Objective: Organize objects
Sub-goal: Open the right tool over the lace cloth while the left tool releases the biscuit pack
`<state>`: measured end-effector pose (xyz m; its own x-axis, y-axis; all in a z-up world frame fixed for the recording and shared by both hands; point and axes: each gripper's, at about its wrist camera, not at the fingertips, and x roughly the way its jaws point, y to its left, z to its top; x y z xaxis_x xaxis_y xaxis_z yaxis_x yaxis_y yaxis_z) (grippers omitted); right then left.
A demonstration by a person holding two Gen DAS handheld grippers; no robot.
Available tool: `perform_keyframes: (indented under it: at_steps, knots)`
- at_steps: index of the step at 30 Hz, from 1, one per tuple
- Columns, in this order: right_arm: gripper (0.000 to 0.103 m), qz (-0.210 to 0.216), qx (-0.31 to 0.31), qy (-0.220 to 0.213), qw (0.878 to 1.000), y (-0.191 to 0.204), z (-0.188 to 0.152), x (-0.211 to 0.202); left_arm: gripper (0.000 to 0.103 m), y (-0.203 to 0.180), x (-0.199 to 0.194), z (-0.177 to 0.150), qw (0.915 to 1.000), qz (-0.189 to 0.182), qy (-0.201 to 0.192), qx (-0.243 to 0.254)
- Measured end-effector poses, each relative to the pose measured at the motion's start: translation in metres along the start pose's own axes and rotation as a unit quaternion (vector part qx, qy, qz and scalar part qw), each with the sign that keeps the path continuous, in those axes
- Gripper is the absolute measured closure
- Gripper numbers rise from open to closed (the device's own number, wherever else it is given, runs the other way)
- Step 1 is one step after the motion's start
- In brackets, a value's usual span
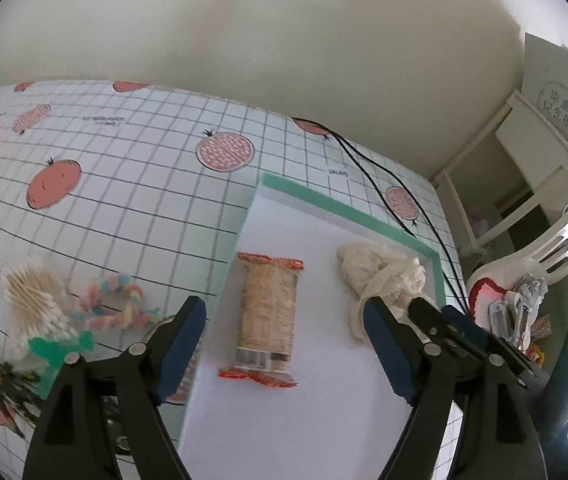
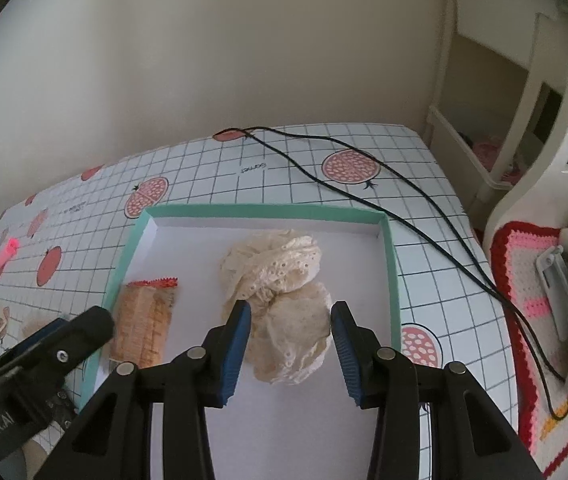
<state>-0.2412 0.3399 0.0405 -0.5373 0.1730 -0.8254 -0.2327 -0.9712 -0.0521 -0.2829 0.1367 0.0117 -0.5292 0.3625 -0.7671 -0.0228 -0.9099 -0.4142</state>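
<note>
Teal-rimmed tray (image 2: 390, 264) holding cracker packet (image 1: 269, 314) and cream lace cloth (image 2: 284, 300), left tool (image 1: 284, 332) and right tool (image 2: 290, 344) both spread empty, seemingly above it

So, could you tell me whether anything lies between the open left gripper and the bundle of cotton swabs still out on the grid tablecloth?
Nothing blocks it. The left gripper hangs open over the teal-rimmed tray; the bundle of cotton swabs lies to its left, with a pastel braided rope beside it.
</note>
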Motion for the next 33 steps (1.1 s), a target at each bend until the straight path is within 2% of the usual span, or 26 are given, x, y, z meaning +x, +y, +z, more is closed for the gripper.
perform_keyframes:
  at_steps: [9, 12, 13, 14, 15, 17, 19, 20, 26, 28, 33]
  knots:
    - [0.058, 0.002, 0.011, -0.002, 1.0, 0.004, -0.013, 0.001, 0.021, 0.025, -0.007, 0.007, 1.0, 0.001, -0.008, -0.004]
    - [0.058, -0.008, 0.003, 0.008, 1.0, 0.004, -0.015, 0.006, 0.016, 0.036, -0.009, 0.009, 0.9998, 0.001, -0.014, -0.012]
    - [0.055, -0.007, 0.002, 0.011, 1.0, 0.004, -0.015, 0.008, 0.016, 0.039, -0.01, 0.009, 0.9998, 0.0, -0.015, -0.016]
    - [0.045, -0.007, 0.001, 0.013, 1.0, 0.003, -0.015, 0.008, 0.016, 0.041, -0.01, 0.01, 0.9997, 0.0, -0.016, -0.018]
    - [0.041, -0.009, 0.001, 0.013, 1.0, 0.002, -0.014, 0.008, 0.016, 0.043, -0.009, 0.01, 0.9997, 0.003, -0.017, -0.019]
    - [0.039, -0.01, -0.003, 0.012, 1.0, 0.003, -0.014, 0.008, 0.013, 0.044, -0.008, 0.009, 0.9996, 0.011, -0.019, -0.017]
    - [0.034, -0.006, -0.005, 0.012, 1.0, 0.004, -0.013, 0.007, 0.003, 0.043, -0.006, 0.009, 0.9996, 0.018, -0.02, -0.014]
    - [0.027, -0.003, -0.006, 0.012, 1.0, 0.005, -0.013, 0.007, 0.003, 0.043, -0.006, 0.008, 0.9995, 0.018, -0.02, -0.014]
    - [0.009, 0.006, -0.021, 0.013, 1.0, 0.012, -0.014, 0.009, 0.0, 0.036, -0.004, 0.007, 0.999, 0.037, -0.023, 0.001]
    - [0.003, 0.01, -0.023, 0.014, 1.0, 0.013, -0.014, 0.009, 0.0, 0.034, -0.005, 0.007, 0.9986, 0.044, -0.027, 0.004]
    - [0.0, 0.01, -0.022, 0.008, 1.0, 0.013, -0.014, 0.008, 0.0, 0.035, -0.003, 0.009, 0.9982, 0.052, -0.03, -0.001]
